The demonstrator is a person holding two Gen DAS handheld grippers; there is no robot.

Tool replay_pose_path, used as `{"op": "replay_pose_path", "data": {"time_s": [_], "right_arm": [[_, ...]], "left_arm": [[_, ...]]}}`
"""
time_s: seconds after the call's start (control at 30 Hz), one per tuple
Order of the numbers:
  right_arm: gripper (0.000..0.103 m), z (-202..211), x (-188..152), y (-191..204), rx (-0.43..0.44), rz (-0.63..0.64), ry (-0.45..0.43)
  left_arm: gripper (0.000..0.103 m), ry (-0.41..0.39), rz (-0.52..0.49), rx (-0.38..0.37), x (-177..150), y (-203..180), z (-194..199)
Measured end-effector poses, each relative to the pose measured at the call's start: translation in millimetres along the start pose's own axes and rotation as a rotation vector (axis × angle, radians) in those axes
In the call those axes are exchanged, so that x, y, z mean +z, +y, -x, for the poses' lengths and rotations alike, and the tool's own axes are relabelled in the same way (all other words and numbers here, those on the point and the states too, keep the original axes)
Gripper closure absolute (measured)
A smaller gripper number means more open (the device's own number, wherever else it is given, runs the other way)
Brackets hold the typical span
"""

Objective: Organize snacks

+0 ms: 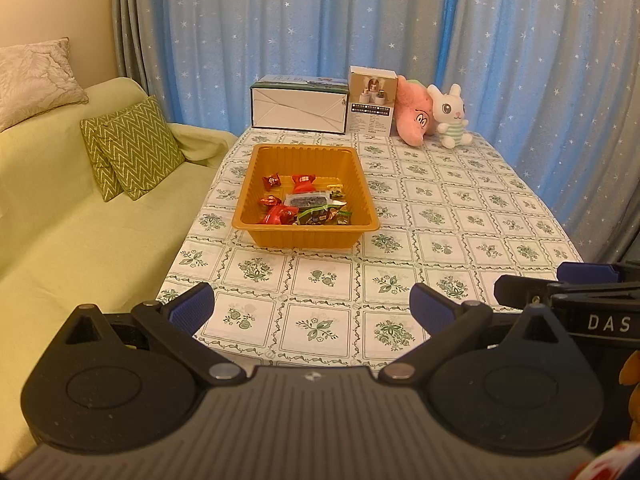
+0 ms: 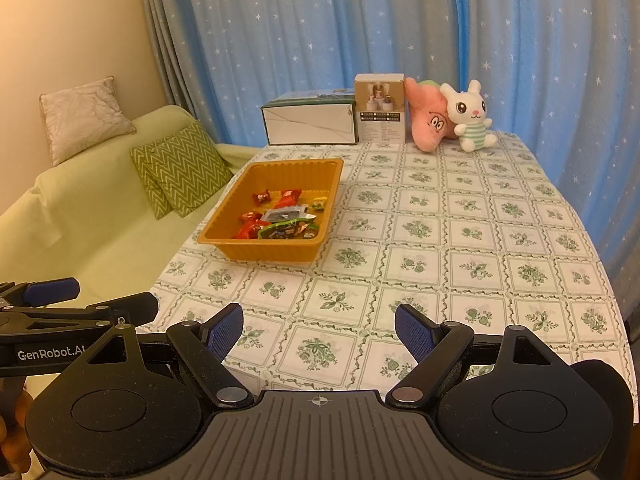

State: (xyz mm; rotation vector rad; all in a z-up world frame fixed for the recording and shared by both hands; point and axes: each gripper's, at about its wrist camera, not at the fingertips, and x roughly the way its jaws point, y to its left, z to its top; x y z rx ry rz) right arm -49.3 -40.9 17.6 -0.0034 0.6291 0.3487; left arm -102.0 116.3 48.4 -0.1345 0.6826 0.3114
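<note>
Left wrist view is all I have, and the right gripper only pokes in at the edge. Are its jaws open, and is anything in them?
Observer: The right gripper is open, with only the tablecloth showing between its fingers.
Operator: It blocks the table's near right part for me. Any loose snacks there?
Observer: None that I can see; the right wrist view shows only the printed cloth there.
Operator: Any lettering on the side of the left gripper?
Observer: Yes, the left gripper reads GenRobot.AI along its side.
</note>
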Motion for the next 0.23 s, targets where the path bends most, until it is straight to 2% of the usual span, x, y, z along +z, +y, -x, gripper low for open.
{"op": "replay_pose_path", "data": {"time_s": [0.23], "right_arm": [[0.020, -1.6, -2.6, 0.1, -0.001, -0.002, 0.001]], "left_arm": [[0.000, -0.012, 0.007, 0.000, -0.6, -0.5, 1.6]]}}
